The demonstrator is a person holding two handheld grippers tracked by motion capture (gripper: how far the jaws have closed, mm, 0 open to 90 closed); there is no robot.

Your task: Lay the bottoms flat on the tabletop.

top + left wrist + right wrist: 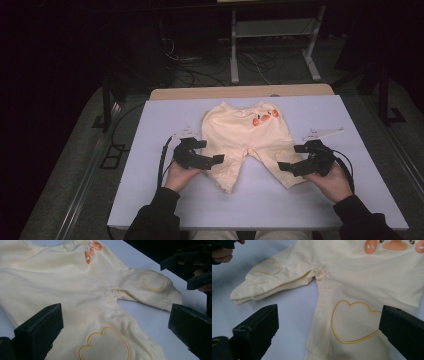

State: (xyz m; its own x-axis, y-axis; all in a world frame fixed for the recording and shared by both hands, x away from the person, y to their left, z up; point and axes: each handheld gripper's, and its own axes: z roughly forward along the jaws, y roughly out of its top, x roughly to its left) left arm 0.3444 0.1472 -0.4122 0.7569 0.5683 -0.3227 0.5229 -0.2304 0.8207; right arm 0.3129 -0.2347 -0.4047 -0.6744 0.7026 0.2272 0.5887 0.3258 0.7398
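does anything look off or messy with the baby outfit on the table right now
Nothing is damaged or spilled. The pale yellow cotton baby romper lies flat on the white table, its two legs splayed apart toward the person. The one small oddity: the leg end by the left gripper looks bunched. Both grippers, including the right gripper, have open jaws.

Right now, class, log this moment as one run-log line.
left gripper: open, at garment leg | right gripper: open, at other leg | cream baby garment: flat on white table
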